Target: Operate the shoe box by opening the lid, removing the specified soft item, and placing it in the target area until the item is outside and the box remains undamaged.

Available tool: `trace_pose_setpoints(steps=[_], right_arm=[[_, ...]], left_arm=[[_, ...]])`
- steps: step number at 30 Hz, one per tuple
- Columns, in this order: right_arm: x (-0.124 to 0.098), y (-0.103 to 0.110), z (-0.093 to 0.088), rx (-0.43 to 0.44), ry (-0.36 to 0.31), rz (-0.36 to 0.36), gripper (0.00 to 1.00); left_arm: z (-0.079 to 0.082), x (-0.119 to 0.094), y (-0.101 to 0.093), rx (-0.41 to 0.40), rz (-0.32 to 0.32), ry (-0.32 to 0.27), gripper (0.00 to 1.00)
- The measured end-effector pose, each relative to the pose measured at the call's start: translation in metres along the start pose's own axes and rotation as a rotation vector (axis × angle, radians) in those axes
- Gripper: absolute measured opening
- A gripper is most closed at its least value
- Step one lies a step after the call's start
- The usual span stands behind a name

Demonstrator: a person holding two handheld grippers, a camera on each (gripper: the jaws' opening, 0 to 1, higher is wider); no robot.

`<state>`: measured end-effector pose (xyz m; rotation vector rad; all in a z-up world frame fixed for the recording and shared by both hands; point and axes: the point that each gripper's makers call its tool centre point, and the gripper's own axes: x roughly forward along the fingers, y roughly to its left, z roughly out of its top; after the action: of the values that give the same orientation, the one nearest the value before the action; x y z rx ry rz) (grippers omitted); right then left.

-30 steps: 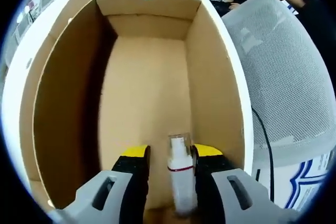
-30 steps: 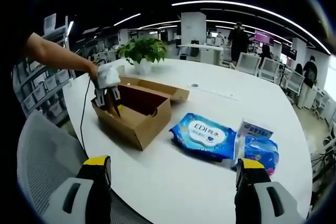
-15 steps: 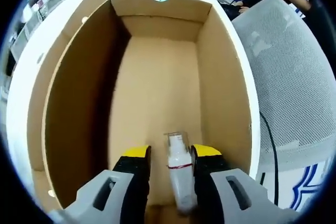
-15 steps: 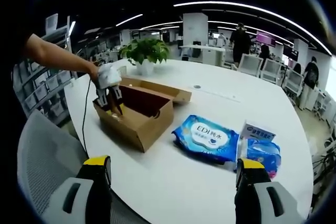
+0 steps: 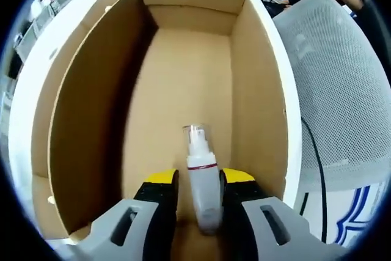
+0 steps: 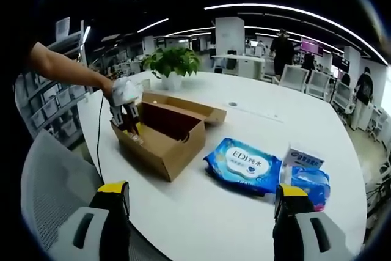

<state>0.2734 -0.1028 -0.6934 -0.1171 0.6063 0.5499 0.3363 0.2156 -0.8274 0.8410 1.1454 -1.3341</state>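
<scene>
left hand-held gripper closed on spray bottle | bottle's long axis ran straight ahead along jaws, inside shoe box | right hand-held gripper wide open, empty, well apart

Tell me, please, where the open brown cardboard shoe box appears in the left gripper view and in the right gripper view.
Left gripper view: the open brown cardboard shoe box spans most of the picture, seen from above, with a small clear spray bottle between the left gripper jaws.
Right gripper view: the box sits left of centre on the white table.
Shared landmark: the left gripper reaching into the box.
</scene>
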Motion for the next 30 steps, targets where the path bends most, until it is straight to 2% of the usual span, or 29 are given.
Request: trace_pose_setpoints(steps=[4, 14, 30], right_arm=[[0.002, 0.003, 0.004, -0.001, -0.009, 0.012, 0.99], [0.002, 0.006, 0.009, 0.024, -0.031, 0.029, 0.97], [0.005, 0.013, 0.014, 0.076, -0.053, 0.045, 0.93]], left_arm=[[-0.005, 0.001, 0.0, 0.001, 0.014, 0.013, 0.2], [-0.005, 0.0, 0.007, 0.018, 0.079, 0.008, 0.2], [0.014, -0.014, 0.007, 0.001, 0.146, -0.041, 0.18]])
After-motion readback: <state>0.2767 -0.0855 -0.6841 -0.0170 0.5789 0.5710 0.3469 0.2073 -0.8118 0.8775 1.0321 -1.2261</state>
